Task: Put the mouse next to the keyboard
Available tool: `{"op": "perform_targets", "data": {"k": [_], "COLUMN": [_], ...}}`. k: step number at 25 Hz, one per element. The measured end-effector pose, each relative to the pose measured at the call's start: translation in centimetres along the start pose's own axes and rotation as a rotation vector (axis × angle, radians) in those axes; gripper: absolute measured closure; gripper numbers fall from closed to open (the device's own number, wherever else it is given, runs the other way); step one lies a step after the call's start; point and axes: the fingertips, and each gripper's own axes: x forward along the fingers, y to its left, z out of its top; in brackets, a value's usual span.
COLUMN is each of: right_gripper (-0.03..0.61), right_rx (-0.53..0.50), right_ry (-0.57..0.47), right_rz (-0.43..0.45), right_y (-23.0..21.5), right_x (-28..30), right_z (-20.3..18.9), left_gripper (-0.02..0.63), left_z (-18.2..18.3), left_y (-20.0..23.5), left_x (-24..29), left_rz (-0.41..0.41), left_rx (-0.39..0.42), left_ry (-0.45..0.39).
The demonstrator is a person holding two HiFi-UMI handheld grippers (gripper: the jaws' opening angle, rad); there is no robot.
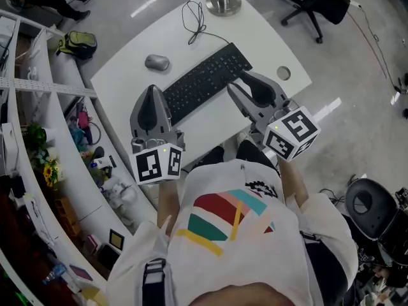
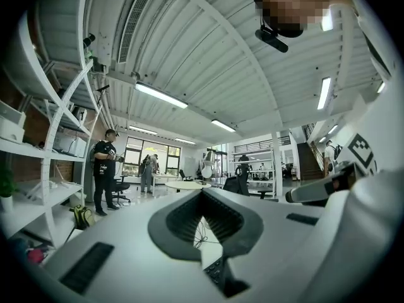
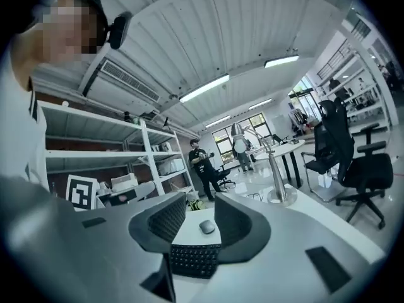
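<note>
The left gripper [image 1: 152,92] is nearest, held above the near part of the white table [image 1: 121,75]. Its jaws are closed together and nothing is between them. Beside it, the right gripper [image 1: 238,80] hovers over the right end of the black keyboard [image 1: 203,81]. Its jaws stand partly apart and are empty; in the right gripper view the mouse shows far off in the gap between them.

The grey mouse [image 1: 157,62] lies on the table beyond the keyboard's far long edge, near its left end, with a clear gap between the two. It is not yet grasped.

In my judgement the reach must pass over the keyboard, so a low jaw could press keys or push the keyboard aside. The mouse looks rounded and smooth, and a closing off its centre could squeeze it out of the pads. The present opening may also be too narrow for it.

Further back, a thin black cable [image 1: 194,21] lies in loops. I cannot tell whether it belongs to the keyboard or the mouse. The right gripper covers the keyboard's right end, and the grippers and the person's shirt hide the table's near edge.
</note>
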Motion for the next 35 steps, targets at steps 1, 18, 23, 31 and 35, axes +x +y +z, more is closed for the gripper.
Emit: {"op": "perform_targets", "data": {"k": [1,18,23,31,35], "right_gripper": [0.434,0.265,0.265,0.265,0.265], "right_rx": [-0.027,-0.376,-0.415,-0.480,-0.510], "right_ry": [0.015,0.324,0.527,0.735,0.822], "right_rz": [0.013,0.361,0.402,0.325,0.275], "right_y": [-0.1,5.4,5.0,1.9,0.3], "right_x": [0.1,19.2,26.9,33.7,35.4], "right_z": [0.2,-4.9,-11.9,-19.4,-22.1], "left_gripper": [0.572,0.538,0.572,0.572,0.572], "left_z": [0.1,-0.2,-3.9,-8.3,-9.1], "left_y": [-0.3,6.0,9.7,12.9,14.2], "left_x": [-0.1,-4.0,-5.3,-4.7,-4.3], "left_rz": [0.019,0.307,0.383,0.405,0.414], "left_rx": [-0.004,-0.054,-0.122,-0.226,-0.234], "left_ry": [-0.002,0.018,0.093,0.141,0.150]}}
